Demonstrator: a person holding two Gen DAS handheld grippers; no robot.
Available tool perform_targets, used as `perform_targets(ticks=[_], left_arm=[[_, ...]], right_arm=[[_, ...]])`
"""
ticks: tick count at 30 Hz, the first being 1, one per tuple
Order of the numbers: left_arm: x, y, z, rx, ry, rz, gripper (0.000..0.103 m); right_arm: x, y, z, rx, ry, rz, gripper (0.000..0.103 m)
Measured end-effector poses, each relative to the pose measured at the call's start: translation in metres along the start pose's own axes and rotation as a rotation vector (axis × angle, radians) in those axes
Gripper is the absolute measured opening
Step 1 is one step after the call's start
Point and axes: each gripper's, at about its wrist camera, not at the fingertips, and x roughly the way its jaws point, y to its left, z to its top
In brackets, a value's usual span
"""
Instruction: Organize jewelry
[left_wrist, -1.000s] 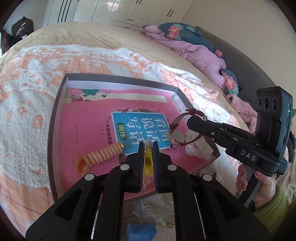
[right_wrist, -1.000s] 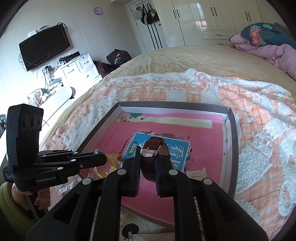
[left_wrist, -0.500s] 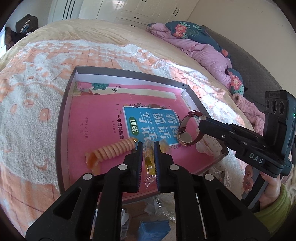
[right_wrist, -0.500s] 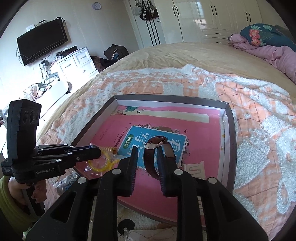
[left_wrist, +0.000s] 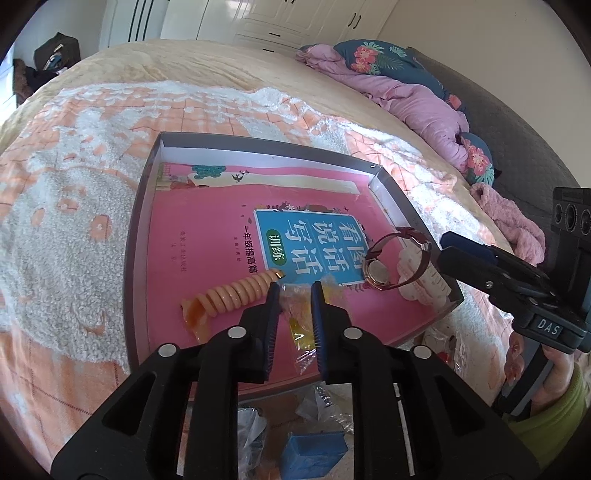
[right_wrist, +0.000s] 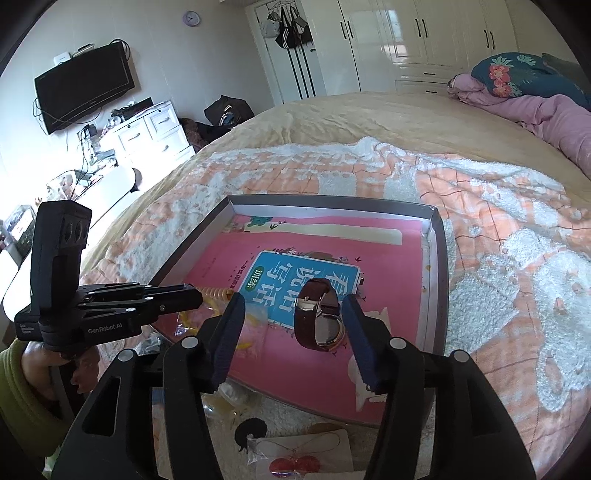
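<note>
Bedspread (right_wrist: 517, 258) surrounds tray (right_wrist: 441, 266) — watch (right_wrist: 319, 319) near its right wall.

"GenRobot.AI" on left hand-held gripper (right_wrist: 207, 295), "DAS" on right hand-held gripper (left_wrist: 447, 247), "看图说话写话" on book (left_wrist: 310, 243).

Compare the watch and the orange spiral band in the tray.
The watch is dark brown with a metal case and stands on edge as a closed loop. The orange spiral band is a pale coil lying stretched out flat. The watch sits between the open right gripper fingers; the band lies untouched. Both rest inside the tray.
</note>
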Motion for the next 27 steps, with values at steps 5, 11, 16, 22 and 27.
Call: perform_targets(ticks=[5,11,16,22,27], left_arm=[[-0.005,-0.001,0.001,0.003,-0.008,0.019,0.025],[-0.016,-0.006,0.005,0.018,-0.029,0.048,0.036],[-0.027,-0.012,0.007,0.033,-0.052,0.076,0.052],[-0.043,-0.017,0.007,0.038,-0.078,0.095,0.074],[-0.059,-0.022,0.007,0.031,-0.108,0.107,0.093]], right_arm=[[-0.011,-0.002,-0.002,0.010,-0.020,-0.008,0.070],[-0.025,-0.004,-0.003,0.025,-0.047,-0.010,0.074],[-0.037,-0.005,-0.003,0.043,-0.081,-0.013,0.085],[-0.050,-0.005,-0.002,0.054,-0.106,-0.011,0.086],[-0.061,-0.005,-0.005,0.060,-0.122,-0.015,0.087]])
